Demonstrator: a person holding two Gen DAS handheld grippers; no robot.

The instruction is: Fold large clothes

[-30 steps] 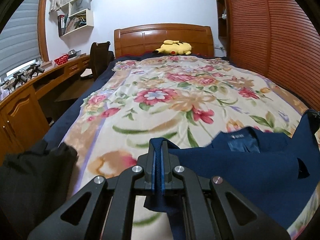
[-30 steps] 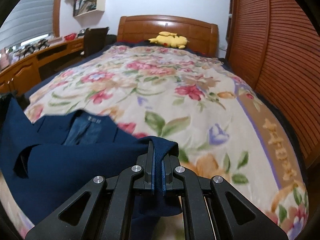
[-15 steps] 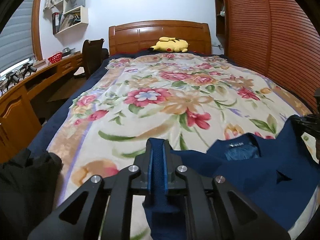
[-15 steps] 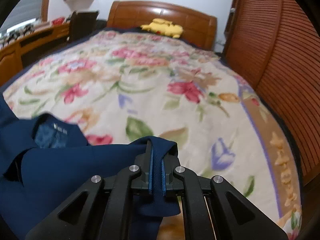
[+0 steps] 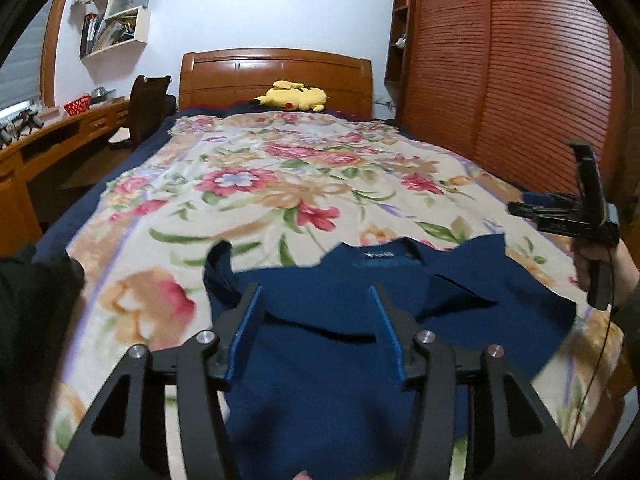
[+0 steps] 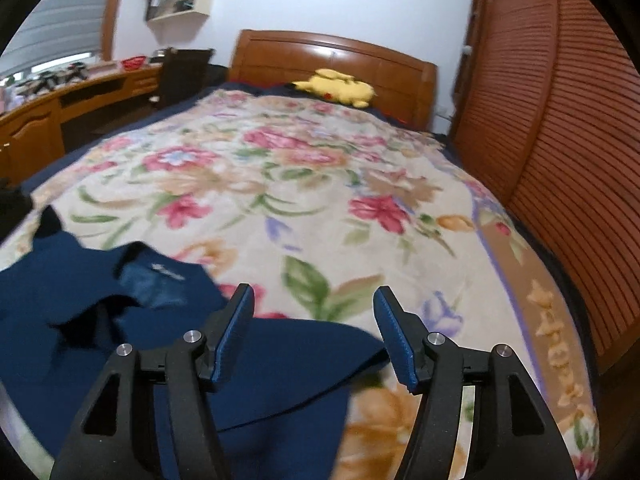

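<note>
A navy blue shirt point(image 5: 344, 320) lies spread on the near end of the floral bedspread point(image 5: 260, 184), collar toward the headboard. It also shows in the right wrist view point(image 6: 132, 332). My left gripper point(image 5: 316, 296) is open and empty, hovering just above the shirt's middle. My right gripper point(image 6: 314, 296) is open and empty above the shirt's right shoulder edge. The right gripper also shows from the side at the right of the left wrist view point(image 5: 560, 216), held in a hand.
A yellow plush toy point(image 5: 294, 96) lies by the wooden headboard point(image 5: 276, 76). A wooden desk point(image 5: 48, 140) and dark chair point(image 5: 150, 104) stand left of the bed. A slatted wardrobe point(image 5: 520, 80) runs along the right. Dark clothing point(image 5: 32, 304) lies at the near left.
Both grippers have opened and let go of the blue shirt. The shirt now lies flat on the bed and both grippers have lifted slightly above it.
</note>
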